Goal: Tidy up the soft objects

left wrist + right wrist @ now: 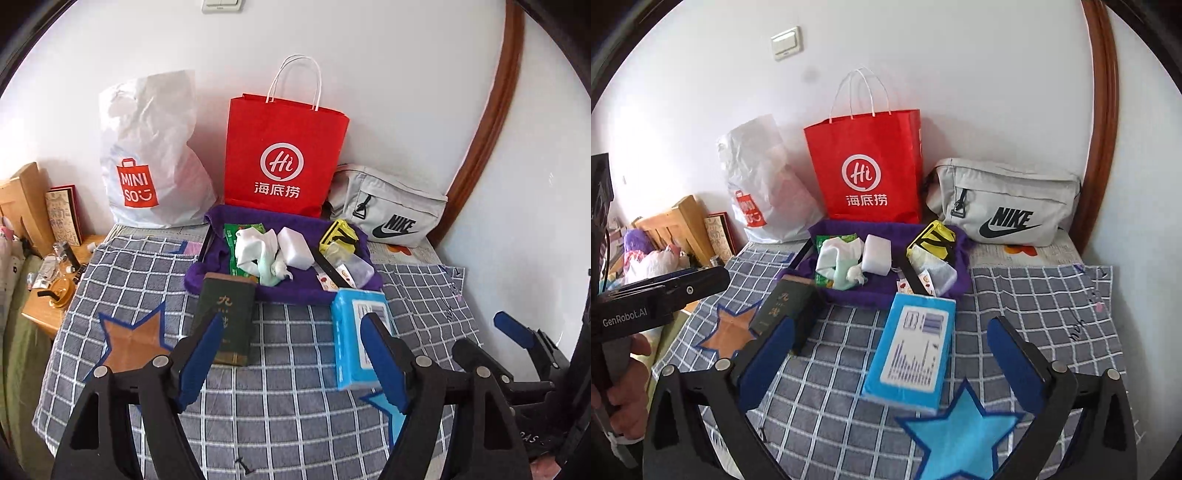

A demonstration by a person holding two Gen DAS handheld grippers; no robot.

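Open left gripper, blue pack

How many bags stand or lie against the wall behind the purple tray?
3: the white plastic bag on the left, the red paper bag in the middle, the grey Nike bag on the right. Others may be hidden behind them.
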